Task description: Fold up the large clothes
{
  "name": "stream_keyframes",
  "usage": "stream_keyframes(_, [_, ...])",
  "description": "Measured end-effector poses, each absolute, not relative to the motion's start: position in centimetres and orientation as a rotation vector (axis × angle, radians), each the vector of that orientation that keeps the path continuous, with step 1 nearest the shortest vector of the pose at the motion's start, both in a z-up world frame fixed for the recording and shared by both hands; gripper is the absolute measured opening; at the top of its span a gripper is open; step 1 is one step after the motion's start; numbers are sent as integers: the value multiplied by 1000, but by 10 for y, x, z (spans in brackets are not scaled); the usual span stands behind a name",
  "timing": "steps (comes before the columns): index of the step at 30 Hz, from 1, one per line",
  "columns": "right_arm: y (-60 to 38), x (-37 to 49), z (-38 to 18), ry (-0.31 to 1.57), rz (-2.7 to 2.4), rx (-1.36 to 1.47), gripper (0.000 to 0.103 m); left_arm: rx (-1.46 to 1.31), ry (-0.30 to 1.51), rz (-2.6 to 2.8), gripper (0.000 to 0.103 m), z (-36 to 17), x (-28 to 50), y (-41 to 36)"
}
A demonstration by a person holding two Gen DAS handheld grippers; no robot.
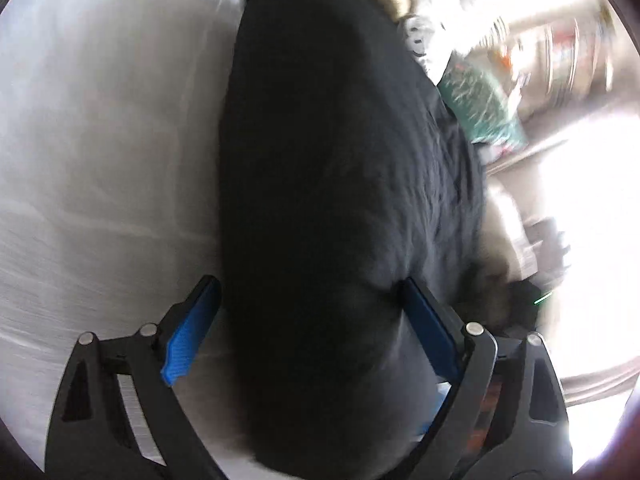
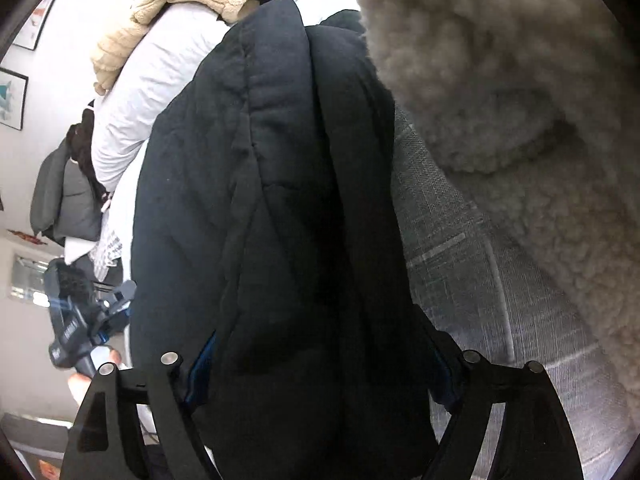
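Slipping of the black padded jacket (image 2: 256, 200) could be caused by both sets of jaws standing wide, nothing being clamped. The left gripper (image 1: 312, 320) is tilted down over it at frame centre; the right gripper (image 2: 320, 360) is likewise angled down, straddling its bulk.

place: home bedroom | cues: white bedding (image 2: 160, 80), framed wall pictures (image 2: 12, 98), piled clothes (image 2: 136, 40)
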State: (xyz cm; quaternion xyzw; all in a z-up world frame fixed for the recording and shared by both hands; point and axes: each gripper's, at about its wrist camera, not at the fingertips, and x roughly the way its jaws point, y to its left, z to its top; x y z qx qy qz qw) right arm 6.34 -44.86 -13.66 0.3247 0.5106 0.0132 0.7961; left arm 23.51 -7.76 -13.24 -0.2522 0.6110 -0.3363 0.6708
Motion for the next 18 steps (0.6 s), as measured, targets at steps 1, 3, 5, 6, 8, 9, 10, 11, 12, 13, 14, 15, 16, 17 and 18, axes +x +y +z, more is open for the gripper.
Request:
stream_keyframes(1, [-446,63,-137,1094,30,701,84,-643,1399,-765,93,-144,237,-78])
stream_keyframes(3, [-445,66,-136,1084,46,719,72,-718,1396,-785,91,-155,238,-78])
stream_keyframes(5, [-443,69,-138,1075,70,735,67,-698,1367,-784,76,-147,235,-77])
stream_keyframes(6, [-437,70,-135,1076,67,719,64,-680,1344,-789,73,-139,233,-76])
stream_keyframes(8, [-422,76,-129,1075,65,650,63,-651,1294,-791,68,-124,230,-73])
stream_keyframes(9, [-415,81,-127,1078,64,623,63,-641,1274,-785,68,-118,228,-70])
stream_keyframes(10, [-405,84,-124,1082,67,591,63,-617,1249,-774,67,-111,227,-65])
stream_keyframes(11, [-395,87,-122,1086,73,567,61,-594,1228,-760,67,-104,227,-59])
stream_keyframes(12, [-384,91,-120,1090,83,546,59,-582,1212,-748,67,-97,227,-50])
stream_keyframes(13, [-371,97,-117,1091,98,525,58,-571,1197,-735,67,-92,225,-37])
stream_keyframes(14, [-363,102,-113,1088,119,503,56,-566,1188,-718,67,-88,224,-22])
stream_keyframes(15, [-349,107,-108,1081,148,485,56,-567,1184,-703,67,-87,228,-10])
stream_keyframes(16, [-341,110,-104,1076,172,476,56,-563,1185,-679,68,-87,227,8])
stream_keyframes(17, [-330,114,-102,1074,198,466,56,-562,1189,-660,70,-90,228,19])
stream_keyframes(18, [-319,118,-101,1080,217,455,56,-566,1199,-644,71,-94,228,28])
